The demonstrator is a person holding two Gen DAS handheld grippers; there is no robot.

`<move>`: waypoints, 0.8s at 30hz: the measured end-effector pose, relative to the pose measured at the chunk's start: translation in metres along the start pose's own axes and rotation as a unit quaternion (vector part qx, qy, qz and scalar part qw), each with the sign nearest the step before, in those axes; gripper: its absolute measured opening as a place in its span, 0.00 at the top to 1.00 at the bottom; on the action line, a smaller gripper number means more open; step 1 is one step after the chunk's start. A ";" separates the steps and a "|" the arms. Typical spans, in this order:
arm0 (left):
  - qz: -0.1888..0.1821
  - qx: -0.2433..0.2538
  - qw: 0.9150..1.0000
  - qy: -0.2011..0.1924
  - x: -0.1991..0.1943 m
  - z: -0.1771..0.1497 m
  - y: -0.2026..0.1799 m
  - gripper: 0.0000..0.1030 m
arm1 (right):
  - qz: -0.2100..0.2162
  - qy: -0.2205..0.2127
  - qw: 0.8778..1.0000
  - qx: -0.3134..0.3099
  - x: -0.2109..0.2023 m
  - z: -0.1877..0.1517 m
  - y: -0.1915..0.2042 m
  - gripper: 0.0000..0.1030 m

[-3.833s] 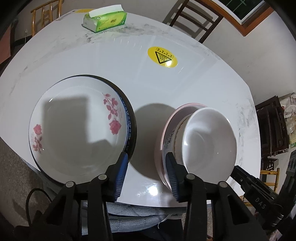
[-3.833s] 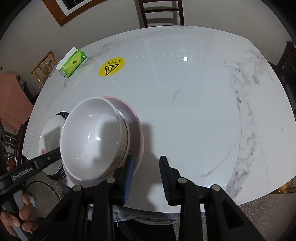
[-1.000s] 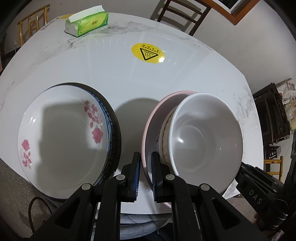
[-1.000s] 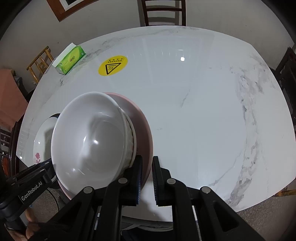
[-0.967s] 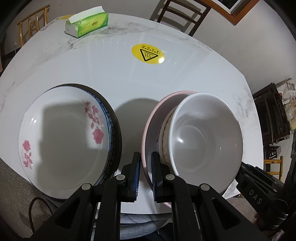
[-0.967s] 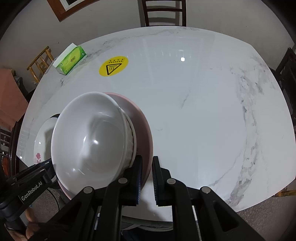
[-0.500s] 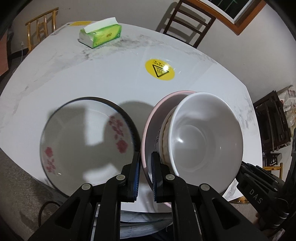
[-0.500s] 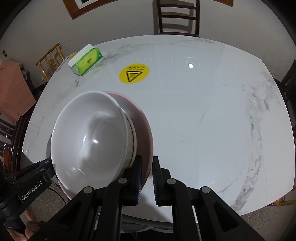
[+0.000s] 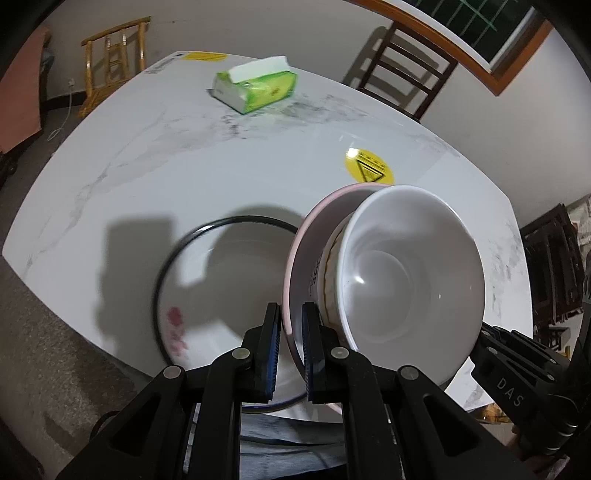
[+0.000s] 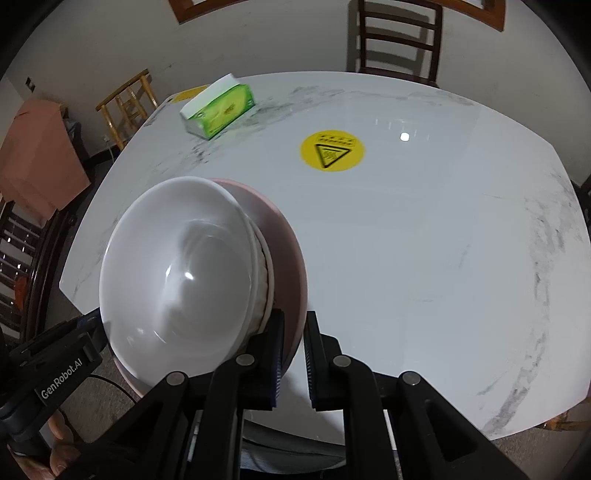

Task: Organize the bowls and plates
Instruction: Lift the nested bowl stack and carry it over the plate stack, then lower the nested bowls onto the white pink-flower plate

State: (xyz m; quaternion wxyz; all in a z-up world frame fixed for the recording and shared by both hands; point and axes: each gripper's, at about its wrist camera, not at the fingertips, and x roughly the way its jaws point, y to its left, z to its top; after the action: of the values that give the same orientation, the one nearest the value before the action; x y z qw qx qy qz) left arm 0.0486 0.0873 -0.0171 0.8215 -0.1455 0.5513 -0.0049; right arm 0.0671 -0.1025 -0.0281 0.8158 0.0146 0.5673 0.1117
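Home dining room: white marble table (image 10: 424, 240) with 1 yellow heat-warning sticker (image 10: 331, 151), green tissue pack (image 9: 256, 88), dark wooden chair (image 10: 397, 40), framed window (image 9: 491, 33).

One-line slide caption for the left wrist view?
Left gripper clamps the pink plate rim, white bowls stacked on it, beside the floral plate.

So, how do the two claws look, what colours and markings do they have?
Both claws are matt black plastic with angular, strut-like arms and round silver rivets at the joints. The left claw and the right claw each carry blue ribbed pads on the inner faces of the fingers. On the left one's body, white letters read "GenRobot.AI"; on the right one's, "DAS". A thin dark cable hangs below the left claw.
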 end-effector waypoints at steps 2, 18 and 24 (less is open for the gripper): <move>0.005 -0.005 1.000 -0.001 -0.001 0.001 0.010 0.93 | 0.001 0.004 1.000 -0.005 0.004 0.001 0.008 0.89; 0.020 -0.038 0.999 0.005 0.002 0.000 0.069 0.93 | 0.006 0.034 0.999 -0.033 0.034 0.001 0.059 0.89; 0.016 -0.042 0.999 0.009 0.007 -0.002 0.077 0.93 | 0.001 0.037 0.999 -0.033 0.038 -0.001 0.065 0.89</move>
State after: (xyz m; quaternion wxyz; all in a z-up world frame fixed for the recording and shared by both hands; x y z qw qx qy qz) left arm 0.0380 0.1593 -0.0434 0.8094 -0.1712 0.5609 0.0297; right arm 0.0682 -0.0318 -0.0542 0.7939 -0.0162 0.5934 0.1316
